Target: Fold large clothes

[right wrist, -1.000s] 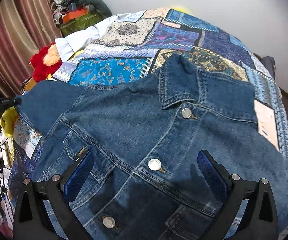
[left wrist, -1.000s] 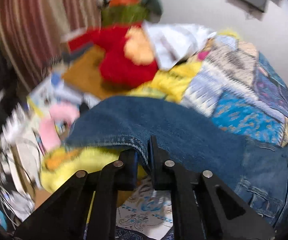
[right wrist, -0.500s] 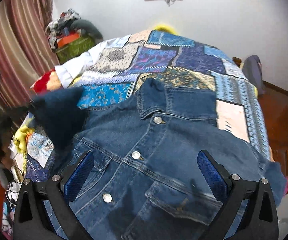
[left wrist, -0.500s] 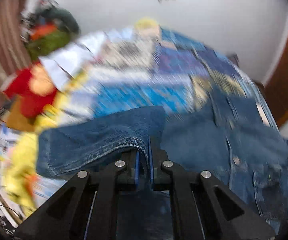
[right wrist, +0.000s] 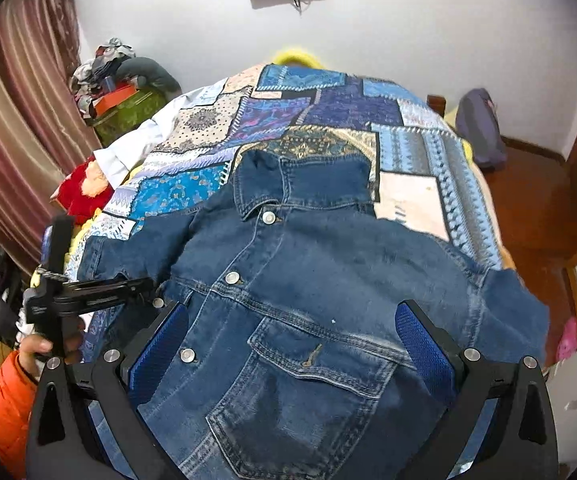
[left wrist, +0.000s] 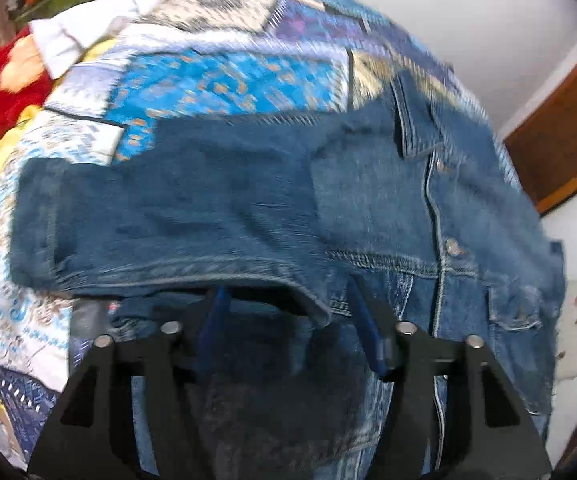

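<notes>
A blue denim jacket point(right wrist: 320, 280) lies front up on a patchwork quilt point(right wrist: 328, 112), collar toward the far wall. Its left sleeve point(left wrist: 160, 208) lies across the bed edge, just ahead of my left gripper point(left wrist: 288, 320), which is open with nothing between its blue pads. The left gripper also shows in the right wrist view point(right wrist: 100, 288), at the jacket's left side. My right gripper point(right wrist: 292, 344) is open and empty above the chest pocket point(right wrist: 316, 360).
A red plush toy point(right wrist: 80, 192) and a white cloth point(right wrist: 128, 152) lie at the bed's left edge. A striped curtain point(right wrist: 8, 128) hangs at left. A pile of boxes and clothes point(right wrist: 120, 88) stands in the far corner. A dark bag point(right wrist: 480, 128) sits on the wooden floor at right.
My left gripper carried the sleeve in toward the jacket, then opened and let it go. The right gripper rose and pulled back, staying open.
</notes>
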`<action>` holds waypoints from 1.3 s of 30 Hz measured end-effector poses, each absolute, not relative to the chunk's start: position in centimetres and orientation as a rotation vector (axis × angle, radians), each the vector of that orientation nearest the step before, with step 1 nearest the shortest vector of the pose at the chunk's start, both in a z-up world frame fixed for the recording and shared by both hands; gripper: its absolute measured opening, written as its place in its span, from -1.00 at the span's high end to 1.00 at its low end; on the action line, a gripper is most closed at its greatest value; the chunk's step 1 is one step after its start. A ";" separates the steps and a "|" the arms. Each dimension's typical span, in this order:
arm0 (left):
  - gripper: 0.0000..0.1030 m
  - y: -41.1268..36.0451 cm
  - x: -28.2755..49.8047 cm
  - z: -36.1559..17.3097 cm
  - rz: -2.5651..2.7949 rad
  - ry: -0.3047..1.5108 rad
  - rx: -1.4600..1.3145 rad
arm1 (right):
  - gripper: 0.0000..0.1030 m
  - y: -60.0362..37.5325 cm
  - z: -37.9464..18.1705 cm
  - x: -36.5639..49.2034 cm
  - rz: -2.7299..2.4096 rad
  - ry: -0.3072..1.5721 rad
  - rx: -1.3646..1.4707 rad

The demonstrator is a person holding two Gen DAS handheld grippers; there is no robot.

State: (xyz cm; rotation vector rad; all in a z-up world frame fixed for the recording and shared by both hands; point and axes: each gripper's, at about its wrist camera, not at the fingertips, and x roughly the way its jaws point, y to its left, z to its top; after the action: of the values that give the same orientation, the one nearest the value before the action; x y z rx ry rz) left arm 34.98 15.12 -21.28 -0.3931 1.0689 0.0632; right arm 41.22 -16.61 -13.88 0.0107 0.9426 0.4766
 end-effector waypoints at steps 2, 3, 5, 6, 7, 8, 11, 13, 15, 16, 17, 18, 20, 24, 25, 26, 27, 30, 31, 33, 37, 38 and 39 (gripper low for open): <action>-0.20 17.1 33.7 -20.5 0.077 1.046 -0.445 | -1.00 -16.0 -14.5 41.8 0.484 0.958 0.034; -0.21 18.1 33.1 -20.2 0.090 1.035 -0.465 | -1.00 -15.7 -14.7 42.0 0.488 0.965 0.040; -0.23 20.4 32.1 -19.8 0.131 1.014 -0.510 | -1.00 -14.8 -15.4 42.5 0.491 0.978 0.044; -0.23 21.9 31.5 -20.0 0.145 1.004 -0.545 | -1.00 -14.2 -15.7 42.8 0.490 0.985 0.040; -0.23 23.1 31.1 -20.2 0.156 1.004 -0.575 | -1.00 -13.5 -16.1 43.1 0.490 0.992 0.033; -0.23 24.7 30.6 -20.8 0.183 1.009 -0.610 | -1.00 -13.0 -16.6 43.3 0.491 1.000 0.029; -0.23 27.7 29.6 -22.7 0.250 1.033 -0.684 | -1.00 -11.8 -17.7 44.0 0.505 1.031 0.026; -0.23 29.3 29.3 -24.2 0.271 1.050 -0.738 | -1.00 -11.1 -18.3 44.4 0.512 1.048 0.029; -0.23 30.5 29.4 -25.8 0.294 1.072 -0.781 | -1.00 -10.7 -18.8 44.6 0.515 1.059 0.029; -0.21 30.8 29.7 -26.5 0.311 1.080 -0.794 | -1.00 -10.5 -19.0 44.7 0.515 1.062 0.027; -0.17 31.3 30.0 -27.1 0.319 1.077 -0.807 | -1.00 -10.4 -19.2 44.8 0.513 1.067 0.026; -0.14 31.4 30.1 -27.3 0.319 1.070 -0.812 | -1.00 -10.3 -19.3 44.9 0.511 1.070 0.026; 0.11 31.5 30.7 -27.1 0.327 1.043 -0.809 | -1.00 -10.4 -19.6 45.0 0.507 1.078 0.029; 0.59 31.1 32.5 -26.0 0.401 1.037 -0.668 | -1.00 -11.3 -19.9 45.2 0.492 1.087 0.038; 0.62 30.8 32.9 -25.5 0.420 1.034 -0.620 | -1.00 -11.6 -19.9 45.2 0.488 1.087 0.042; 0.63 29.8 33.4 -24.3 0.440 1.021 -0.535 | -1.00 -12.2 -19.8 45.2 0.480 1.084 0.047; 0.63 29.3 33.6 -23.4 0.444 1.007 -0.476 | -1.00 -12.5 -19.7 45.2 0.475 1.080 0.048; 0.64 26.4 34.7 -18.9 0.407 0.922 -0.347 | -1.00 -13.9 -19.1 44.9 0.460 1.055 0.042; 0.65 25.5 35.0 -17.3 0.393 0.894 -0.319 | -1.00 -14.4 -18.9 44.8 0.454 1.046 0.039; 0.65 23.2 35.6 -13.6 0.357 0.829 -0.259 | -1.00 -15.6 -18.4 44.6 0.437 1.024 0.037; 0.65 18.0 37.2 -7.1 0.240 0.720 -0.184 | -1.00 -18.2 -17.1 44.2 0.419 0.983 0.065; 0.65 16.2 37.6 -5.4 0.191 0.698 -0.171 | -1.00 -19.0 -16.8 44.1 0.413 0.971 0.073; 0.65 15.0 38.2 -4.4 0.156 0.687 -0.164 | -1.00 -19.7 -16.4 44.0 0.408 0.962 0.079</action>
State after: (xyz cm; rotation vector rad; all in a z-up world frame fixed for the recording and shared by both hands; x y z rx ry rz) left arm 38.20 14.97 -4.43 -0.1644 0.6866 0.1565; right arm 43.96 -19.67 -16.44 0.0786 0.9615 0.4083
